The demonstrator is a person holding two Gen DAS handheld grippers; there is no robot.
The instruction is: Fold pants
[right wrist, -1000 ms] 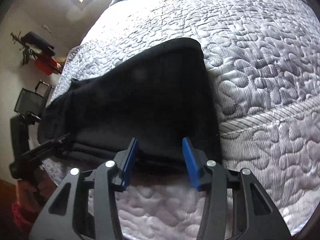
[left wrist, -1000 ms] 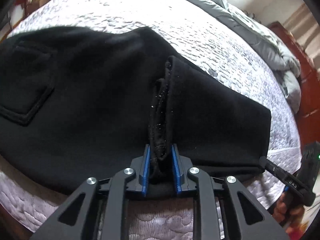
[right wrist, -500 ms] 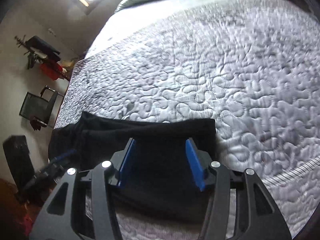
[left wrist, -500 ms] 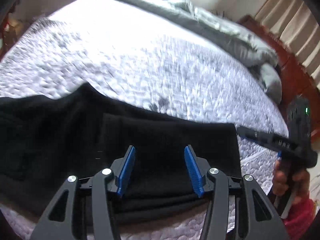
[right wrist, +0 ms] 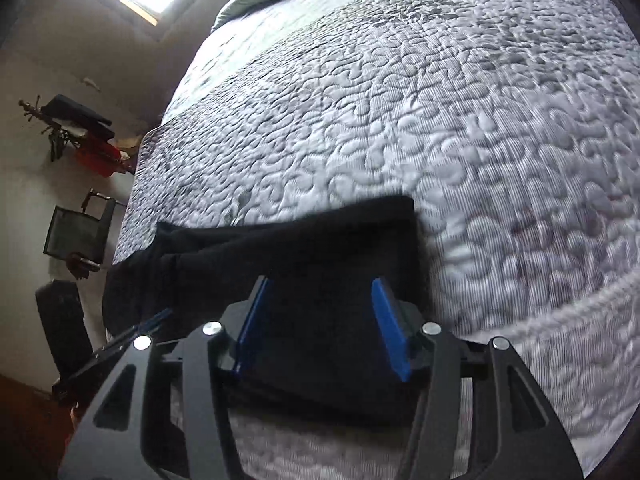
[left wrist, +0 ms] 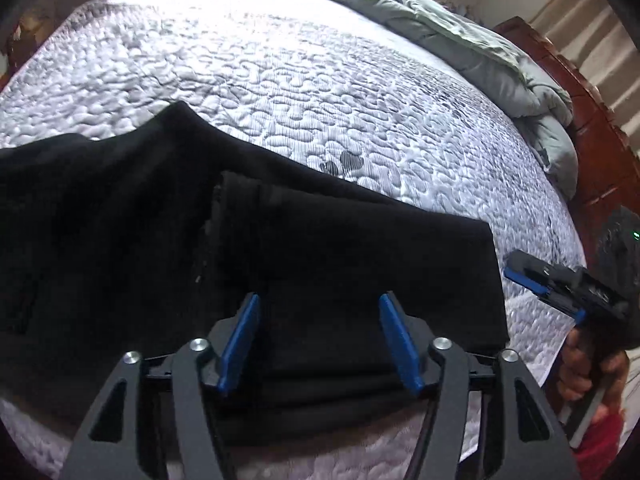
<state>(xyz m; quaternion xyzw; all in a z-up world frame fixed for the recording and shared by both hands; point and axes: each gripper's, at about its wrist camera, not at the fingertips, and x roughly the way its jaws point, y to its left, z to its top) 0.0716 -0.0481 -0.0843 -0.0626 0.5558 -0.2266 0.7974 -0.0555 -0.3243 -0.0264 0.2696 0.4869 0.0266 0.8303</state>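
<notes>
Both grippers hover over the folded black pants (left wrist: 340, 264) on the bed (left wrist: 280, 80), long axis running left; the left gripper (left wrist: 320, 340) has jaws opening and empty, the right gripper (right wrist: 320, 328) half open and empty.

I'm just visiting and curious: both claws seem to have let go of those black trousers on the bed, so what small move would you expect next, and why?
Probably lifting both grippers clear. The left gripper is opening with no cloth pinched between its blue pads, and the right gripper stands open over the black pants, which already lie doubled over flat on the quilted bedspread. Then they could regrip for another fold.
</notes>
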